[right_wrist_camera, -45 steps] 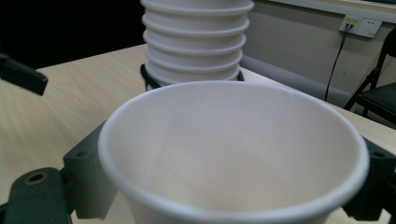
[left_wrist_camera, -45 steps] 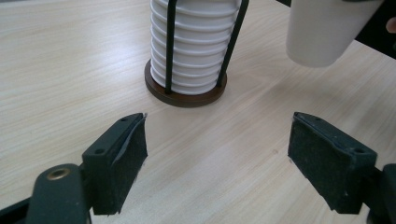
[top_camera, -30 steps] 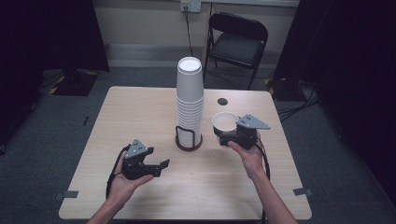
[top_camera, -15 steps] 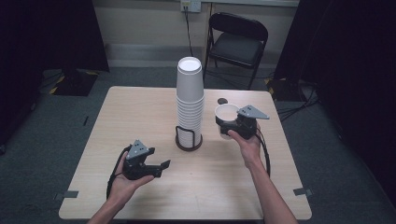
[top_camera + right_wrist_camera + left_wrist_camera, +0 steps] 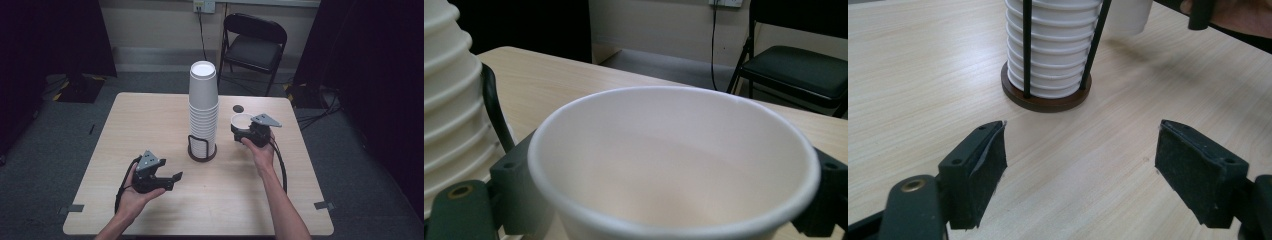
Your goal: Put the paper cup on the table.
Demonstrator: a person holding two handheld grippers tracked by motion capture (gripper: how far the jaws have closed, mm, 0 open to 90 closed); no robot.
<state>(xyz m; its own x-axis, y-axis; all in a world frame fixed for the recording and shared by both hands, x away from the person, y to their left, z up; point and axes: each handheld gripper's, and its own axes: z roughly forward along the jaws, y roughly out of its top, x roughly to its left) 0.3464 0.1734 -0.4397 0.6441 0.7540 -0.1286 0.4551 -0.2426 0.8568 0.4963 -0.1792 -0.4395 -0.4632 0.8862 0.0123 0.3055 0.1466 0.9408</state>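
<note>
A tall stack of white paper cups [image 5: 203, 110] stands in a black wire holder on a brown base [image 5: 202, 154] at the table's middle. Just right of it my right gripper [image 5: 242, 129] is shut on a single white paper cup [image 5: 241, 121], held upright low over the table. In the right gripper view the cup [image 5: 674, 165] sits between both jaws, which have just eased a little wider, with the stack [image 5: 449, 100] at the left. My left gripper [image 5: 172, 181] rests near the front left, open and with nothing in it. Its jaws [image 5: 1080, 160] point at the stack [image 5: 1058, 50].
A small dark disc [image 5: 238, 108] lies on the light wooden table [image 5: 150, 115] behind the held cup. A black folding chair [image 5: 255, 45] stands beyond the far edge. Bare tabletop stretches left of the stack and along the front.
My right hand has carried the cup a little toward the far side and lower, staying beside the stack. The left gripper has kept still.
</note>
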